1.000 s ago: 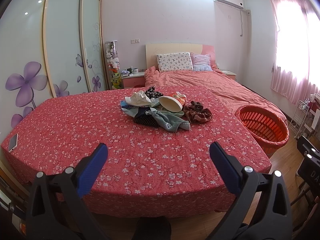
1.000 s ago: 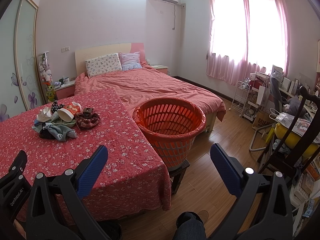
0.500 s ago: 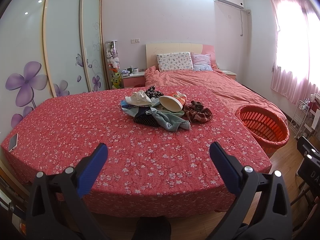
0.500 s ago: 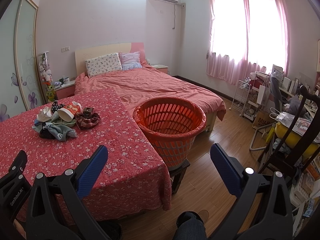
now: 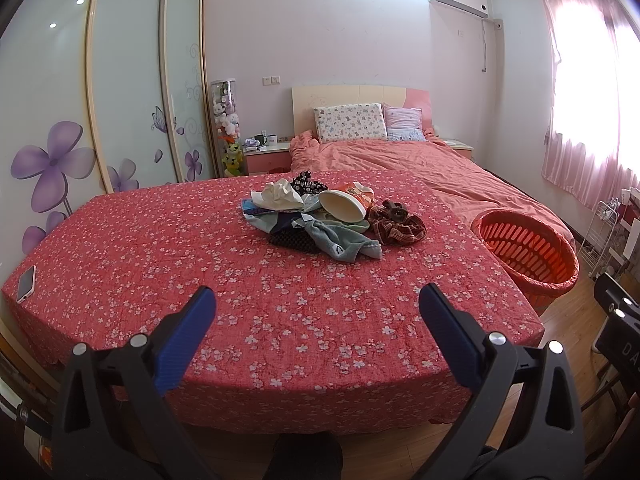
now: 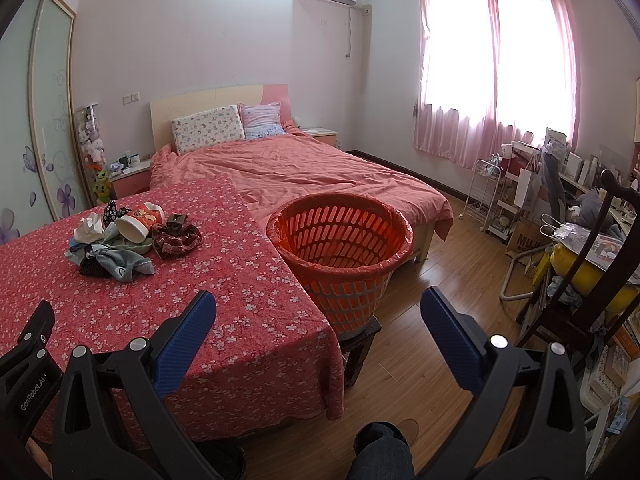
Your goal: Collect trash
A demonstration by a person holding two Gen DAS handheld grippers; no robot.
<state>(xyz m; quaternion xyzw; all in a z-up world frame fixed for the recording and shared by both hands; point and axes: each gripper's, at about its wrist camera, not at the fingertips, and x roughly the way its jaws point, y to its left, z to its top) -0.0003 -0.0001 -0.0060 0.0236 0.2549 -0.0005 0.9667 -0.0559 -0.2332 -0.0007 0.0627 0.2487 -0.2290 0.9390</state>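
Observation:
A heap of litter and cloth lies mid-table on the red flowered tablecloth [image 5: 160,248]: a tipped paper noodle cup [image 5: 346,204] [image 6: 138,224], crumpled white tissue [image 5: 278,196] [image 6: 89,227], a teal rag [image 5: 340,242], a dark plaid cloth [image 5: 396,226] [image 6: 176,238]. An orange slotted basket [image 5: 528,252] [image 6: 340,256] with a liner stands on a low stool off the table's right side. My left gripper [image 5: 316,308] hangs open over the table's near edge, well short of the heap. My right gripper [image 6: 318,312] is open, facing the basket, holding nothing.
A white phone [image 5: 26,283] lies at the table's left edge. Behind the table is a pink bed [image 6: 304,172] with pillows. A dark wooden chair [image 6: 592,280], a white rack [image 6: 486,196] and clutter fill the right side. A person's knee [image 6: 384,452] shows below.

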